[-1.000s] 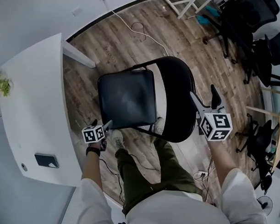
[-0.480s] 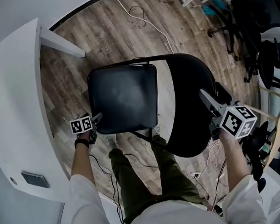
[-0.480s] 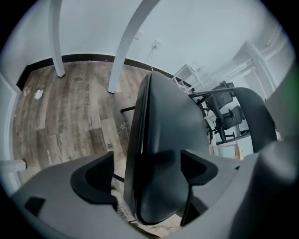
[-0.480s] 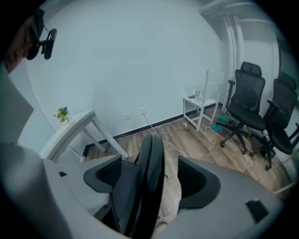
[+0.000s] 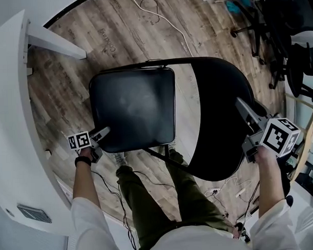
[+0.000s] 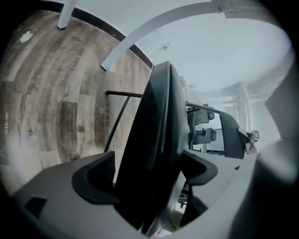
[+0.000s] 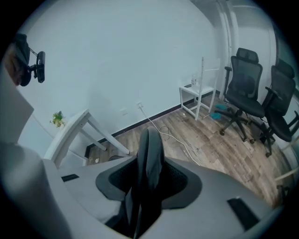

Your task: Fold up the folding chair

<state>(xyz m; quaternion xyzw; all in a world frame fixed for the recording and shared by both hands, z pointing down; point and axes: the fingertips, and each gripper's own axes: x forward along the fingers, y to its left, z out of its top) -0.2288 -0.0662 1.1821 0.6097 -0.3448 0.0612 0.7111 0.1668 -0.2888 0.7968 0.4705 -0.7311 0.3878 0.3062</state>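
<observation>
The folding chair (image 5: 132, 105) stands open on the wood floor (image 5: 117, 31), with the white table (image 5: 13, 127) to its left. At its front left corner, the left gripper (image 5: 101, 133) has its jaws set on either face of the seat (image 6: 149, 140). At the chair's right side, the right gripper (image 5: 246, 109) is closing, pads against the backrest (image 7: 149, 158).
</observation>
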